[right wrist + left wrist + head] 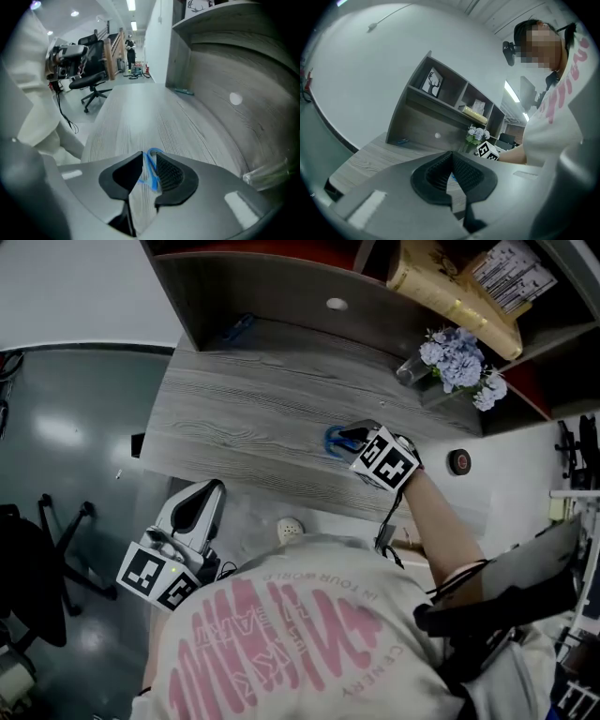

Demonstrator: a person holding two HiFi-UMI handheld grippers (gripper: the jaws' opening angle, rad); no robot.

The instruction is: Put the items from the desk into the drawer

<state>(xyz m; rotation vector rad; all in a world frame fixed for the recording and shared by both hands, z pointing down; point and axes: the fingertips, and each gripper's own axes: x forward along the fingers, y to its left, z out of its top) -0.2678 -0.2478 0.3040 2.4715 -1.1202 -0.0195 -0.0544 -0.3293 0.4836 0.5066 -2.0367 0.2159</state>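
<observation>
Right gripper (149, 158) jaws apart, blue item (152, 172) between them on desk (136, 112), left gripper (451, 155) jaws together, desk ahead.

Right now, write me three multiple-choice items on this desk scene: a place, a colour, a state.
1. Where do the flowers stand? A on the floor; B at the back right of the desk; C on a chair.
2. What colour is the looped item at the right hand-held gripper? A red; B blue; C yellow.
3. How do that gripper's jaws stand? A apart, the item between them; B shut, empty; C clamped on the flowers.
Key: 1 B, the head view shows them there; 2 B, both views show blue; 3 A, the right gripper view shows the gap.
</observation>
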